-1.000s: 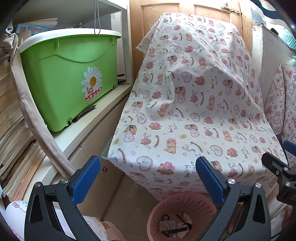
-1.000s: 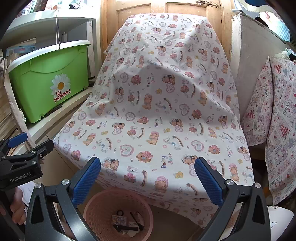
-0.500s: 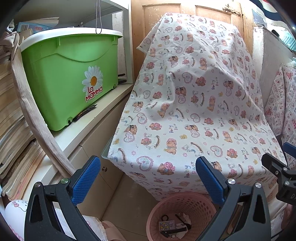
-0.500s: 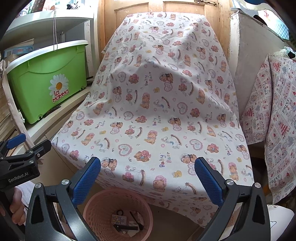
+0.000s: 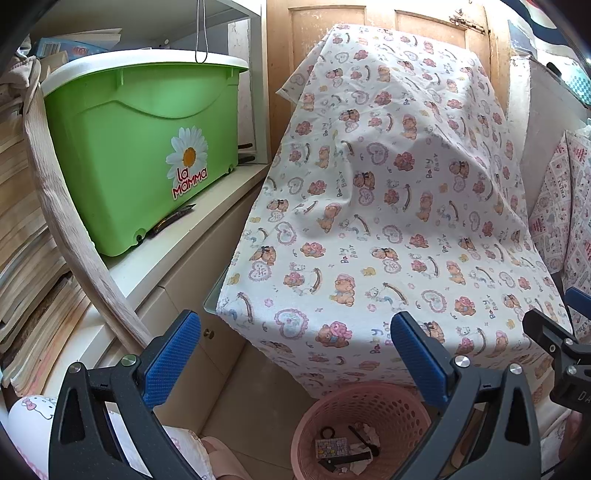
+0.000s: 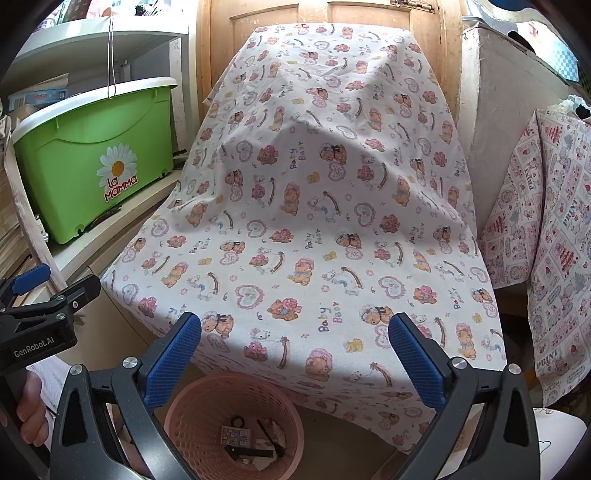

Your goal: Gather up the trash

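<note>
A pink perforated waste basket stands on the floor below a table draped in a bear-print cloth; it also shows in the right wrist view. Several bits of trash lie in it, among them a small printed card and dark strips. My left gripper is open and empty, above and just left of the basket. My right gripper is open and empty, above the basket. Each gripper shows at the edge of the other's view.
A green "La Mamma" bin sits on a white cabinet at the left, with stacked papers beside it. A wooden door stands behind the table. Another printed cloth hangs at the right.
Both views have shifted slightly; the draped table looks a little nearer in the right wrist view. Both grippers stay open and empty.
</note>
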`<action>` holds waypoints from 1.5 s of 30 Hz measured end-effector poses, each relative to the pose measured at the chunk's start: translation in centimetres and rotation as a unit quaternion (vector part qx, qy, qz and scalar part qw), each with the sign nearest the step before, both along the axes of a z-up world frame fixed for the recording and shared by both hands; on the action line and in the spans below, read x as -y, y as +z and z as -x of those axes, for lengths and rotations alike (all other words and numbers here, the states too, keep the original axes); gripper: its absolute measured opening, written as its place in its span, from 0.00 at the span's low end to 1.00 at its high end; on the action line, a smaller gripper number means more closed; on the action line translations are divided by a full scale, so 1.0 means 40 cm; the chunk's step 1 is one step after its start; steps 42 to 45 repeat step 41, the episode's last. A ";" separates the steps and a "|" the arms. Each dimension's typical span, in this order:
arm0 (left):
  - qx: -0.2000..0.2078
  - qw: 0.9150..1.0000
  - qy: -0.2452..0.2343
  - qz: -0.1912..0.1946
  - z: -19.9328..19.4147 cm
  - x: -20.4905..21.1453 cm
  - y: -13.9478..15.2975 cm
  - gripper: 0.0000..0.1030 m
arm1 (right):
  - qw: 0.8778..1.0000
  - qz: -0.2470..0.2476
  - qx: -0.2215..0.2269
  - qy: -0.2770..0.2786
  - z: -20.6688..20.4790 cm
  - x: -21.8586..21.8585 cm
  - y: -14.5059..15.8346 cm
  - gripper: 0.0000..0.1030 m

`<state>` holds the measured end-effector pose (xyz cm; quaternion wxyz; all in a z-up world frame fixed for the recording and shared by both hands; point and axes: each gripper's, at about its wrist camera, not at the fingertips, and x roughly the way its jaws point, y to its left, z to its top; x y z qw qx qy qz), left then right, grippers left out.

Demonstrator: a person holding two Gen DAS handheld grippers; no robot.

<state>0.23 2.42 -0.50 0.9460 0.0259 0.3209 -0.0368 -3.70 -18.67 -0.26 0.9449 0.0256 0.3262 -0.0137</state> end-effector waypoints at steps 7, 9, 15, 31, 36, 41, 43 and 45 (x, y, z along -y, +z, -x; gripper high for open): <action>0.000 1.000 0.000 0.000 -0.001 0.000 0.000 0.99 | 1.000 0.001 0.000 0.001 -0.003 0.000 0.002 0.99; 0.000 1.000 0.000 -0.001 -0.001 0.001 0.000 0.99 | 1.000 0.001 -0.001 0.001 -0.004 0.000 0.002 0.99; -0.002 1.000 0.003 0.003 0.003 0.001 -0.006 0.99 | 1.000 0.000 -0.004 -0.005 0.002 0.007 -0.011 0.99; 0.001 1.000 0.005 0.000 0.006 0.003 -0.003 0.99 | 1.000 0.000 -0.012 0.003 -0.009 0.006 -0.013 0.99; 0.000 1.000 0.007 0.001 0.007 0.005 -0.003 0.99 | 1.000 0.001 -0.011 0.003 -0.008 0.006 -0.013 0.99; -0.003 1.000 0.004 -0.002 0.007 0.007 -0.003 0.99 | 1.000 0.000 -0.012 0.002 -0.007 0.007 -0.014 0.99; -0.003 1.000 0.004 -0.002 0.007 0.007 -0.003 0.99 | 1.000 0.000 -0.012 0.002 -0.007 0.007 -0.014 0.99; -0.003 1.000 0.004 -0.002 0.007 0.007 -0.003 0.99 | 1.000 0.000 -0.012 0.002 -0.007 0.007 -0.014 0.99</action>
